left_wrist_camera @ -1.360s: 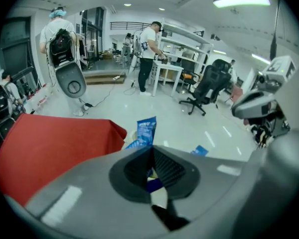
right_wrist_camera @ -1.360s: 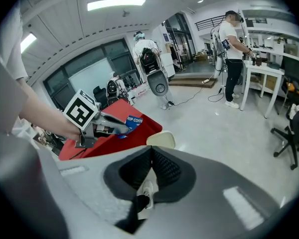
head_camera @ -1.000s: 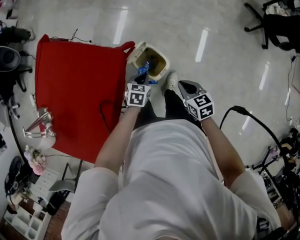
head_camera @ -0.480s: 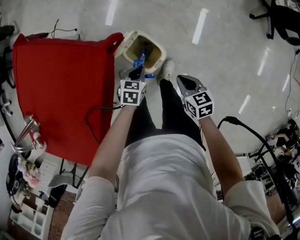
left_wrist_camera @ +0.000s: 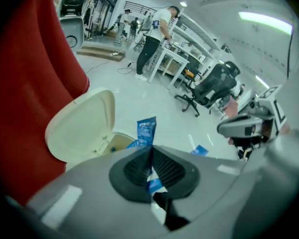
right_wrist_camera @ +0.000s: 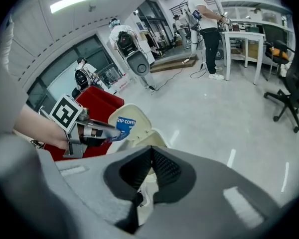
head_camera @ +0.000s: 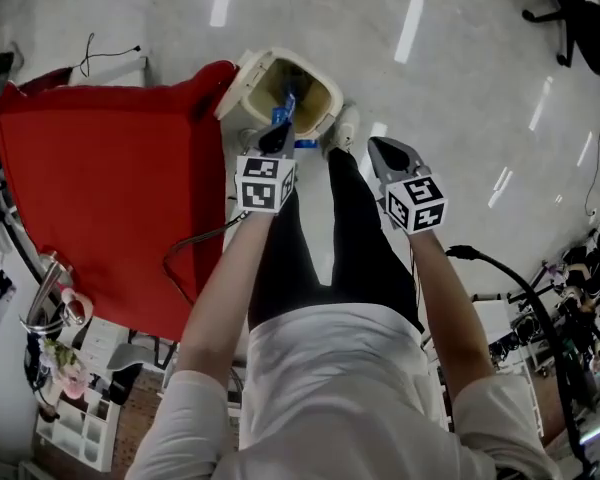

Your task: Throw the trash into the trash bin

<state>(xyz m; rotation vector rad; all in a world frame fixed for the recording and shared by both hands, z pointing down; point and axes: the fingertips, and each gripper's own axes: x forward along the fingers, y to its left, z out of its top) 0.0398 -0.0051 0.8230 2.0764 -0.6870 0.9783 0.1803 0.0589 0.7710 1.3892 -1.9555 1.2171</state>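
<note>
Flooring (head_camera: 460,78), pale and glossy, fills the upper half of the head view. A red-covered desk (head_camera: 90,188) takes up the left side. The person's white shirt (head_camera: 330,398) and dark trouser legs fill the lower middle, with one light shoe (head_camera: 346,128) at the foot of the bin.

A cream trash bin (head_camera: 332,103) stands on the floor at the upper middle of the frame, just beside the desk's corner. Its lid (head_camera: 238,80) is tipped back and the inside is open to view.

The left claw (head_camera: 279,131) points steeply down toward the bin and is closed on a blue wrapper (head_camera: 286,108), pinched flat between its pads with the free end sticking out past the tips. In the head view the wrapper shows against the bin's opening; in the right gripper view it shows in front of the raised lid. It is not in the bin.

The right claw (head_camera: 380,150) hangs at the right of the shoe, apart from the bin, with its pads pressed together on nothing.

A small blue scrap (head_camera: 306,144) lies on the floor just below the bin.
</note>
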